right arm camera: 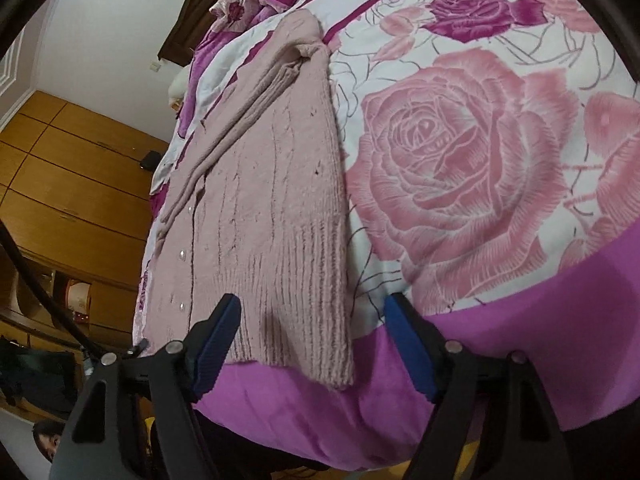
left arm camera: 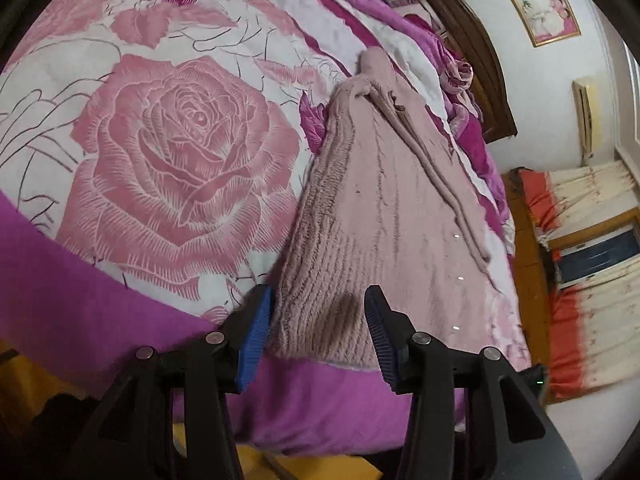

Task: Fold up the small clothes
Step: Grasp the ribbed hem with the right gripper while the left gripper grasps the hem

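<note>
A pale pink knitted cardigan (left arm camera: 380, 208) lies flat on the bed, folded lengthwise, one sleeve laid along it, small buttons near one edge. It also shows in the right wrist view (right arm camera: 272, 200). My left gripper (left arm camera: 318, 300) is open, its blue pads either side of the ribbed hem at the near edge, just above it. My right gripper (right arm camera: 312, 308) is open too, straddling the hem's near corner, which hangs slightly over the purple border. Neither holds anything.
The bedspread (left arm camera: 180, 140) is white with large pink roses and a purple border (right arm camera: 520, 320). A dark headboard (left arm camera: 472, 40) and bunched bedding lie at the far end. Wooden wardrobes (right arm camera: 72, 168) stand beside the bed.
</note>
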The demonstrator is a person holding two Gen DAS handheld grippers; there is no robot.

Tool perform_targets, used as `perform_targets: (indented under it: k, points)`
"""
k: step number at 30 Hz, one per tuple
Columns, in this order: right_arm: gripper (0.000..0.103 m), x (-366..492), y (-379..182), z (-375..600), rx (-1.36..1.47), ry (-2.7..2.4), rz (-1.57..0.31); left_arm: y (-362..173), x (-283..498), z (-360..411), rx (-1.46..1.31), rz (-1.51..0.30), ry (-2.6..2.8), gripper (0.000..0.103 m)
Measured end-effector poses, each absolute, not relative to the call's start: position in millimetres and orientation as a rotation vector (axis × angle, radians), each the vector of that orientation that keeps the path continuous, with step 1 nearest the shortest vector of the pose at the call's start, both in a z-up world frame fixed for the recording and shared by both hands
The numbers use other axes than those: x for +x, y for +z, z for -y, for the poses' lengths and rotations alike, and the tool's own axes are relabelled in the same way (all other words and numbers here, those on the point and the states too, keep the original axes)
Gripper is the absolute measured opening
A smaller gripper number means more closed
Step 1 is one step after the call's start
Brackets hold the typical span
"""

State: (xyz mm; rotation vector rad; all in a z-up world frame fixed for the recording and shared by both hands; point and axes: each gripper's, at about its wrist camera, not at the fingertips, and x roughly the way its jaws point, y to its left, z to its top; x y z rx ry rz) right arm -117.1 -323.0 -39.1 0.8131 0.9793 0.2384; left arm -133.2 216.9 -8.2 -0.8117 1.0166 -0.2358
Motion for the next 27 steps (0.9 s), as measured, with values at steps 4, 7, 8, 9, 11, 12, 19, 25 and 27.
perform_targets:
  k: [4, 7, 8, 9, 11, 12, 19, 25, 27]
  points:
    - [0.051, -116, -42, 324, 0.784, 0.227, -0.97, -16, -134, -226, -0.909, -1.007, -0.238, 0.023]
    - [0.04, -119, -43, 323, 0.743, 0.2, -0.957, -19, -138, -233, -0.958, -1.006, -0.234, 0.015]
    - [0.039, -120, -43, 325, 0.754, 0.202, -0.954, -19, -140, -233, -0.958, -0.999, -0.219, 0.013]
    - [0.038, -121, -43, 326, 0.759, 0.202, -0.955, -18, -143, -233, -0.946, -0.986, -0.205, 0.013]
    - [0.038, -124, -41, 326, 0.758, 0.204, -0.958, -13, -145, -228, -0.902, -0.973, -0.184, 0.013]
    - [0.038, -126, -41, 325, 0.753, 0.208, -0.96, -11, -143, -224, -0.863, -0.979, -0.171, 0.013]
    - [0.018, -114, -38, 293, 0.663, 0.238, -0.978, -4, -136, -199, -0.626, -0.96, -0.105, 0.0]
    - [0.012, -109, -36, 298, 0.739, 0.242, -0.961, 8, -143, -187, -0.508, -0.92, -0.081, 0.0]
    - [0.012, -112, -31, 296, 0.729, 0.24, -0.955, 12, -145, -184, -0.478, -0.915, -0.068, 0.0]
